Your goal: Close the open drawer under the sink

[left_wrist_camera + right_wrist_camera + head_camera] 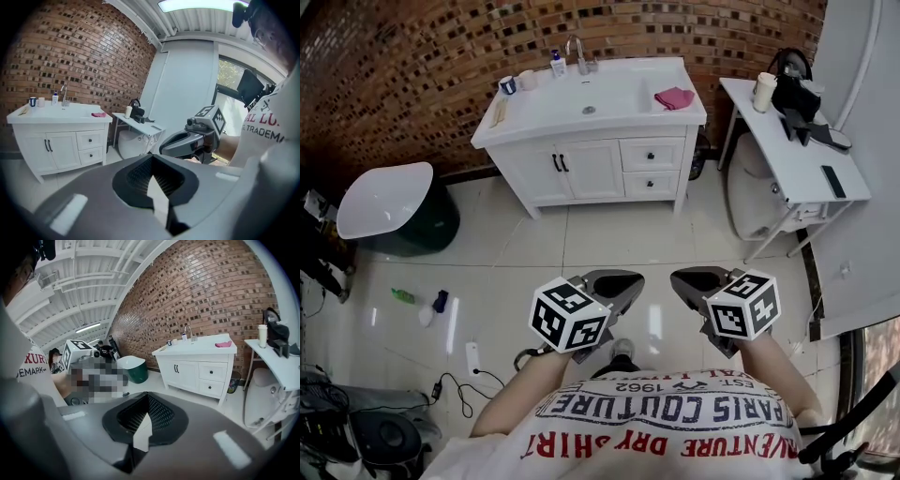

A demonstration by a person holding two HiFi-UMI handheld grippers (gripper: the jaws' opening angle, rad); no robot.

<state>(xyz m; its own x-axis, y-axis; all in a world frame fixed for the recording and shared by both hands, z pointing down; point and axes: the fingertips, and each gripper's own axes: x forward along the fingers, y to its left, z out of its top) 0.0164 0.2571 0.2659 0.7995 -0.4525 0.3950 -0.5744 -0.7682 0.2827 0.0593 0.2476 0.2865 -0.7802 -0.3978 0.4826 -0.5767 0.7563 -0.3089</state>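
The white vanity (pixel 581 164) with its sink (pixel 600 94) stands against the brick wall, well ahead of me. On its right side are two drawers, upper (pixel 652 153) and lower (pixel 651 184). From here both fronts look about flush, and I cannot tell whether either is open. They also show in the left gripper view (pixel 90 139) and the right gripper view (pixel 212 372). My left gripper (pixel 614 281) (pixel 157 187) and right gripper (pixel 694 279) (pixel 140 430) are held close to my body, side by side over the floor. Both are shut and hold nothing.
A white side table (pixel 797 159) with a cup (pixel 764 91) and black gear stands right of the vanity, a white tank-like object (pixel 757 192) under it. A green bin with a white lid (pixel 389 202) sits at left. Cables and small items (pixel 441 305) lie on the tiles.
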